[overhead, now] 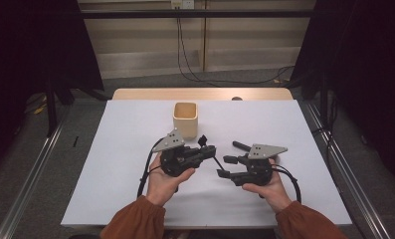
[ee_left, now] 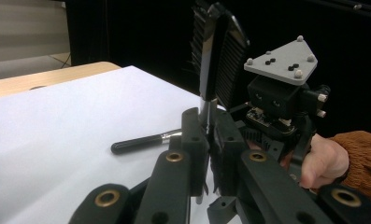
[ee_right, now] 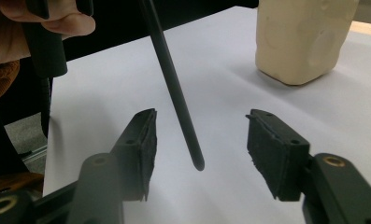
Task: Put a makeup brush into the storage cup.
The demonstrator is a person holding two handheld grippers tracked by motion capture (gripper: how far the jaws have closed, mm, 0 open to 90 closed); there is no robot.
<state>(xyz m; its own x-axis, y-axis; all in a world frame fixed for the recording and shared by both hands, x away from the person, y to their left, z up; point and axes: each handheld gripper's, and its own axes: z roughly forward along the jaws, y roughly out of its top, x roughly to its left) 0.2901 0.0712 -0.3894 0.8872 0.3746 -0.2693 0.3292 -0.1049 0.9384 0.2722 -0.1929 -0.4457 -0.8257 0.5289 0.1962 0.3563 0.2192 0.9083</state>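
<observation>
No legible text or labels.

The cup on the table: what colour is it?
The cup is cream, a pale beige all over. The high view shows it best.

Matt white table cover (overhead: 135, 164), smooth like paper or plastic sheet, over a pale wood edge (overhead: 200, 93). Cream cup (overhead: 185, 120), matt, slightly lumpy, plastic or ceramic by the look; thin black stick (ee_right: 171, 79), smooth with a dull sheen; brush (ee_left: 146, 141) with glossy black handle and shiny metal ferrule. Black matt plastic left gripper (overhead: 211, 148) with ribbed pads, right gripper (ee_right: 199, 154) with rough foam-like pads, brass-coloured rivets, grey matt plates, rust knit sleeves (overhead: 135, 219).
</observation>
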